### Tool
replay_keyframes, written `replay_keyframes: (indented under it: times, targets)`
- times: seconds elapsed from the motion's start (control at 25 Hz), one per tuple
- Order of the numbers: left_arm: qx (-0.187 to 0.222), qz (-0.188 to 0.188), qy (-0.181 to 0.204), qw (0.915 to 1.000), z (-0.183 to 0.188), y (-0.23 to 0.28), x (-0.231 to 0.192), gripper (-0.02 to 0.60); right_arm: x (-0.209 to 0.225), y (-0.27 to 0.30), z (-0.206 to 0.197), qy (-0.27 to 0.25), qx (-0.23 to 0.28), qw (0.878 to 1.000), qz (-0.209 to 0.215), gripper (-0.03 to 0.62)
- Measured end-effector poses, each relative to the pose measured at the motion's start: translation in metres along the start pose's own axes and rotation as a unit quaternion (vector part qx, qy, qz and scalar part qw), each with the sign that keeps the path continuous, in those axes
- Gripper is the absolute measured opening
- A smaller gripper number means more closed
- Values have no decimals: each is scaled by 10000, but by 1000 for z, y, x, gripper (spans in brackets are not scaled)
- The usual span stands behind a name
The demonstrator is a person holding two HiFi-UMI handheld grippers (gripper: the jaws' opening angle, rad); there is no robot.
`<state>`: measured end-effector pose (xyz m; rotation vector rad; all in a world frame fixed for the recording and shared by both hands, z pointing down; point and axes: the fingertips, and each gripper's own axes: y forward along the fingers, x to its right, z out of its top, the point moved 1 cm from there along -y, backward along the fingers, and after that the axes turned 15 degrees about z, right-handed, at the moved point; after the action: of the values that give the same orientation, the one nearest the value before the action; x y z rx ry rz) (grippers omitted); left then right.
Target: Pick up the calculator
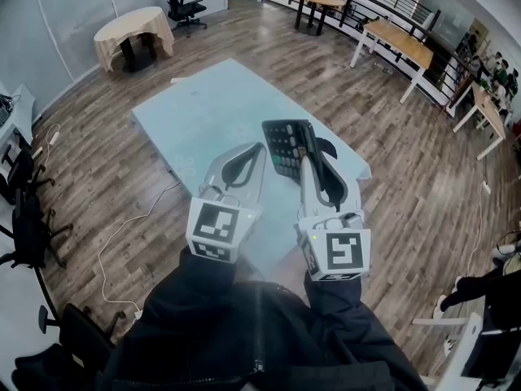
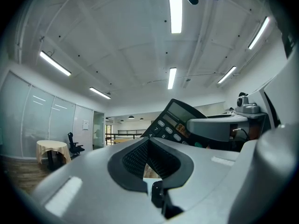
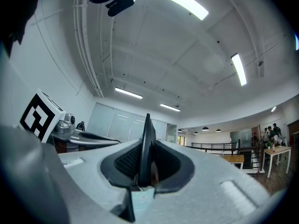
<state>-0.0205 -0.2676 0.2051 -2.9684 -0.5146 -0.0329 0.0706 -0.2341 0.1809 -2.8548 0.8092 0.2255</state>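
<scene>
The black calculator (image 1: 286, 145) with grey keys stands on edge between the pads of my right gripper (image 1: 309, 157), which is shut on its near end. It hangs above the pale blue table (image 1: 203, 112). In the right gripper view the calculator (image 3: 147, 139) shows edge-on as a thin dark blade between the pads of my right gripper (image 3: 147, 160). My left gripper (image 1: 257, 150) hovers just left of it, jaws together and empty. In the left gripper view the left gripper (image 2: 148, 148) holds nothing, and the calculator (image 2: 180, 120) with its display sits to the right.
A cloth-covered round table (image 1: 130, 31) and an office chair (image 1: 181, 5) stand at the back left. Wooden tables (image 1: 399, 43) line the railing at the back right. Dark chairs (image 1: 24, 218) sit along the left, and a white cable (image 1: 122, 243) runs across the wooden floor.
</scene>
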Motion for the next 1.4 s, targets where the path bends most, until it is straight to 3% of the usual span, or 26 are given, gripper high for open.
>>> replay_keyframes:
  times: [1.4]
  targets:
    - [-159, 89, -75, 9998, -9, -9, 1, -3, -4, -10, -5, 74, -108, 9999, -48, 66]
